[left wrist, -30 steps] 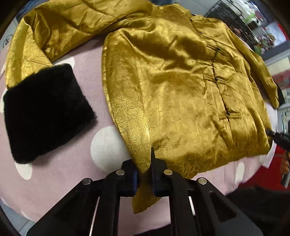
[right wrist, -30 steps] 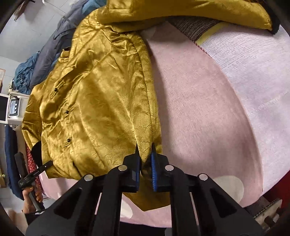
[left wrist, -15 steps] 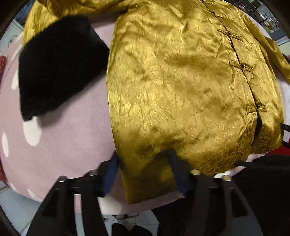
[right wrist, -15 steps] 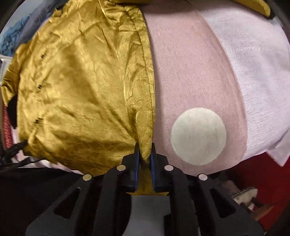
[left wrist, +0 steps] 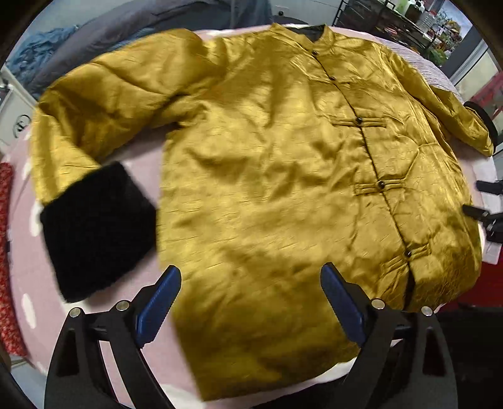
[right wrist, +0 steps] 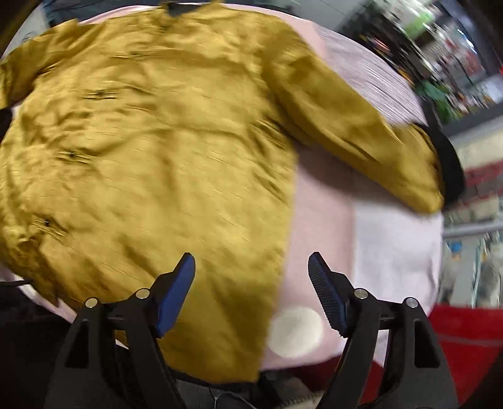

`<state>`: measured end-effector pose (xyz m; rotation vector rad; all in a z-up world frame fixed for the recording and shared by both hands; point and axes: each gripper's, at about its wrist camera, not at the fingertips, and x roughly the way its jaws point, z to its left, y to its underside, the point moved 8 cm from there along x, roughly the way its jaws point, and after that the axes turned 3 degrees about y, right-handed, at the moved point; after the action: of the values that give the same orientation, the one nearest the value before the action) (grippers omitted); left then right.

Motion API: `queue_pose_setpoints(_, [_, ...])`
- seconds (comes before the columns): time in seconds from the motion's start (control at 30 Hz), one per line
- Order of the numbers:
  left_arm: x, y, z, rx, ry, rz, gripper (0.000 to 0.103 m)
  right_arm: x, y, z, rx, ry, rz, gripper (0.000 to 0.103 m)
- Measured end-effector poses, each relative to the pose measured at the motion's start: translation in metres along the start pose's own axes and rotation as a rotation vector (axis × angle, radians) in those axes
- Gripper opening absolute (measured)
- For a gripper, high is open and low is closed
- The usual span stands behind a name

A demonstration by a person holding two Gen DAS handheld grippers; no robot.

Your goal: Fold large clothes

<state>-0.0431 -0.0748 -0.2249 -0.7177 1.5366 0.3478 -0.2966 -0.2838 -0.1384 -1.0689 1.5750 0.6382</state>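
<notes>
A gold satin jacket (left wrist: 267, 176) with black knot buttons lies spread face up on a pink, white-dotted cloth (left wrist: 28, 277). Its left sleeve bends down to a black fur cuff (left wrist: 94, 232). My left gripper (left wrist: 250, 302) hangs over the hem's left part, its jaws opening wide, blue pads clear of the fabric. In the blurred right wrist view the jacket (right wrist: 141, 157) fills the left side and its right sleeve (right wrist: 361, 138) runs out to a black cuff. My right gripper (right wrist: 251, 289) is above the hem's right corner, jaws opening, holding nothing.
The covered table's near edge (right wrist: 298, 358) lies just under both grippers. A heap of grey and blue clothes (left wrist: 110, 34) sits behind the table. Shelves and racks (left wrist: 408, 19) stand at the back right. Red floor (right wrist: 465, 339) shows at the right.
Both grippers let go of the hem and spread wide. They lifted and pulled back, so the whole jacket now shows. The hem lies flat on the cloth.
</notes>
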Motion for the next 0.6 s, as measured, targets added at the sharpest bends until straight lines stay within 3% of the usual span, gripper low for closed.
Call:
queue_pose_setpoints(0.13, [0.03, 0.014, -0.002, 0.021, -0.03, 0.086, 0.088, 0.02, -0.016, 0.061, -0.066, -0.129, 0.041, 0.075])
queue_pose_setpoints(0.23, [0.061, 0.022, -0.002, 0.002, -0.045, 0.159, 0.097, 0.042, -0.013, 0.078, -0.085, -0.124, 0.101, 0.075])
queue_pose_setpoints(0.4, [0.07, 0.018, -0.006, 0.002, -0.057, 0.118, 0.098, 0.063, -0.011, 0.076, -0.011, -0.12, 0.137, 0.088])
queue_pose_setpoints(0.6, [0.072, 0.015, -0.012, -0.005, -0.055, 0.136, 0.098, 0.067, -0.011, 0.072, 0.0, -0.108, 0.138, 0.093])
